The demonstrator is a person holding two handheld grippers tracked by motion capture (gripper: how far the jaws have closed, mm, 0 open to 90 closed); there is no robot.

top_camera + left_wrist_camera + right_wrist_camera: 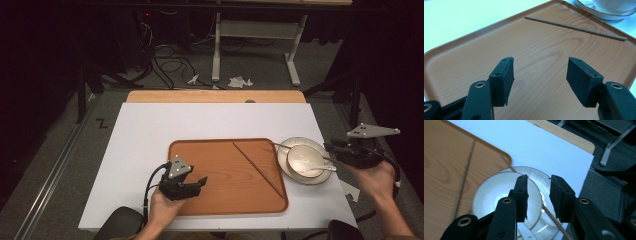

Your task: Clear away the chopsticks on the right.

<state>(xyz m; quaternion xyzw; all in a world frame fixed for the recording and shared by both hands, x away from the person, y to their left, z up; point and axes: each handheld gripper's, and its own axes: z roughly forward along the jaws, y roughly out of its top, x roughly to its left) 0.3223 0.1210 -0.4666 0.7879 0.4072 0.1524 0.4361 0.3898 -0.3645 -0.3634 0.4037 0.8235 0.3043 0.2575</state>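
Note:
A wooden tray lies on the white tabletop, with one chopstick lying slantwise across its right half. My left gripper hovers over the tray's front left part, open and with nothing in it; in the left gripper view its jaws frame bare tray wood short of that chopstick. Right of the tray a white bowl and a spoon rest on a plate. My right gripper is open above the bowl. A second chopstick lies across the plate beneath the gap, apart from the pads.
The white board covers a wooden table whose far edge shows behind it. A paper scrap sits at the board's front right corner. Beyond the table, cables, crumpled paper and a desk frame stand on grey floor.

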